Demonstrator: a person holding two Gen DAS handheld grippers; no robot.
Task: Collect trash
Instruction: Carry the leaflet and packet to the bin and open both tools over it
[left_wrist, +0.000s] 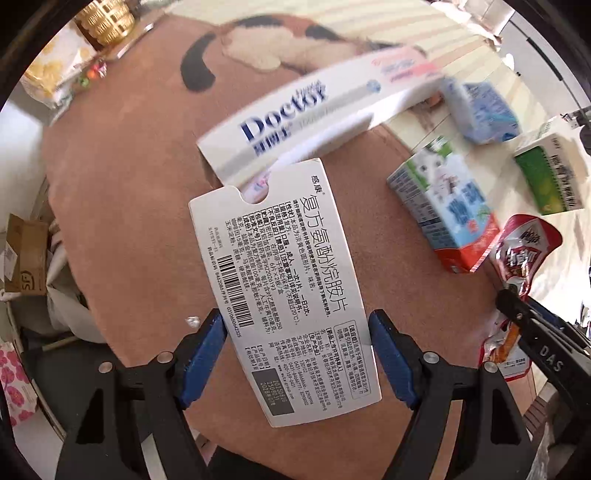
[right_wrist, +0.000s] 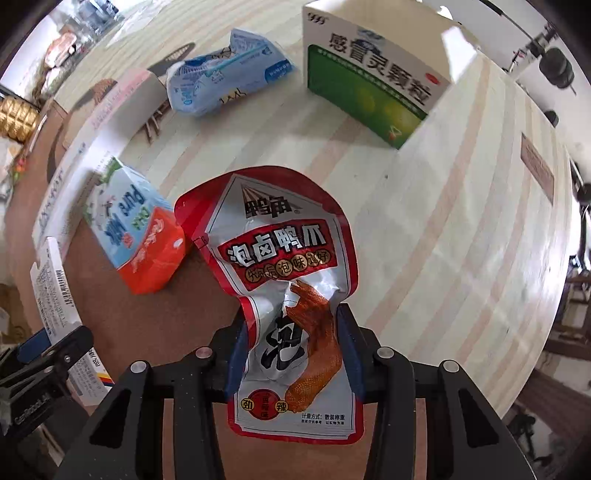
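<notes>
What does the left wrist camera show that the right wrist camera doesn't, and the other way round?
Only the left wrist view shows the big "Doctor" lettering on the long white box and the cardboard box off the table's edge.

Only the right wrist view shows the right hand-held gripper shut on the red snack pouch face-on, plus the wide striped tabletop.

Both show the white medicine box clamped in the left hand-held gripper, the blue and orange milk carton, the crushed blue carton and the green and white box.

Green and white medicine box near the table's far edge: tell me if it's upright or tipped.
Upright: the green and white medicine box stands on its narrow bottom edge, printed front facing the camera.
</notes>
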